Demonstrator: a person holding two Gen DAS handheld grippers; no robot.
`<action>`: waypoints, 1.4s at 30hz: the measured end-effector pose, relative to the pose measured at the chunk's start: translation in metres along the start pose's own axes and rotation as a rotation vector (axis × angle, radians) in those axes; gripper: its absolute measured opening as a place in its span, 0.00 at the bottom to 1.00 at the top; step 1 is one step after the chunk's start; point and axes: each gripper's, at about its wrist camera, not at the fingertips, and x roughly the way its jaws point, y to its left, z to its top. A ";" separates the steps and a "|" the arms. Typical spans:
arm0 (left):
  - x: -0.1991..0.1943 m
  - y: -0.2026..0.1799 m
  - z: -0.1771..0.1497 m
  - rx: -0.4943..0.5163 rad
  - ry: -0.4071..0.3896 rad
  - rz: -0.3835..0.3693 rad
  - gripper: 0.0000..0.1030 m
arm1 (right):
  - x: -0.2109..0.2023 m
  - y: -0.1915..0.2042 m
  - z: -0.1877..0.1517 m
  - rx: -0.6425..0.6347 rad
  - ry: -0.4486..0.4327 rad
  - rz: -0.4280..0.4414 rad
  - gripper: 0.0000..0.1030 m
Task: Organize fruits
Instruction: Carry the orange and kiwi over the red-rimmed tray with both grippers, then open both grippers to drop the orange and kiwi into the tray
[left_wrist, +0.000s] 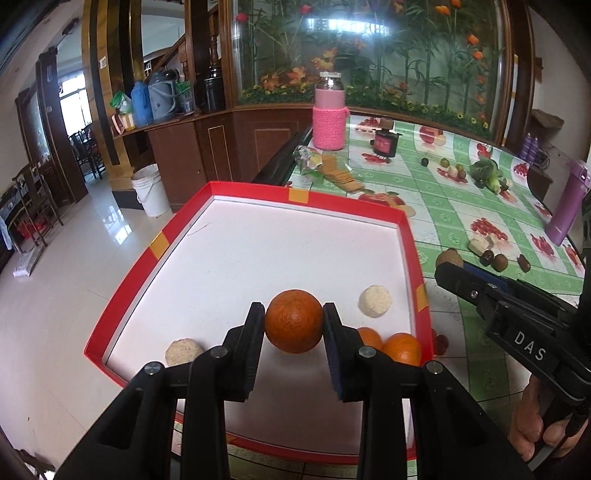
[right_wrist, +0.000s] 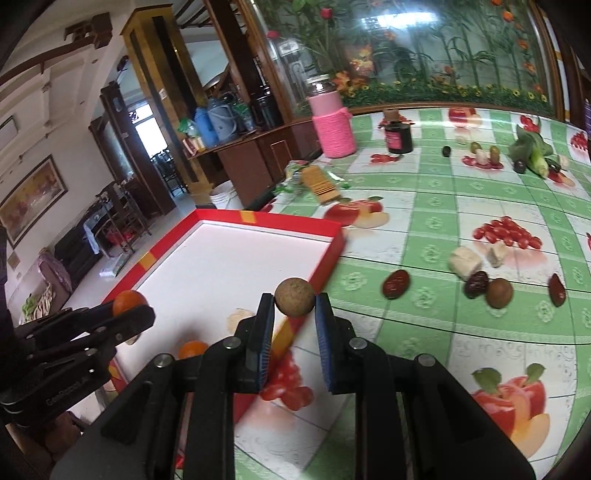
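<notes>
Over the red tray (left_wrist: 400, 218), we clamp an orange (left_wrist: 293, 321) left, a brown ball (right_wrist: 294, 302) right; either may roll off if dropped near the tray's right edge.

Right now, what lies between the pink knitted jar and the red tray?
A spilled stack of tan crackers beside a crumpled wrapper lies on the tablecloth between the pink jar and the red tray, seen in both wrist views.

Glossy pale tile floor (left_wrist: 62, 295), dark wood cabinets (left_wrist: 207, 144), glass plant-mural partition (left_wrist: 369, 48), bright window (left_wrist: 75, 107)
</notes>
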 end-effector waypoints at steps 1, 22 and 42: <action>0.001 0.002 -0.001 -0.002 0.003 0.001 0.30 | 0.001 0.003 0.000 -0.003 0.002 0.003 0.24; 0.021 0.051 -0.002 -0.116 0.052 0.155 0.30 | 0.048 0.047 0.013 -0.071 0.088 0.107 0.24; 0.027 0.047 -0.012 -0.077 0.074 0.211 0.32 | 0.069 0.045 0.006 -0.108 0.148 0.139 0.24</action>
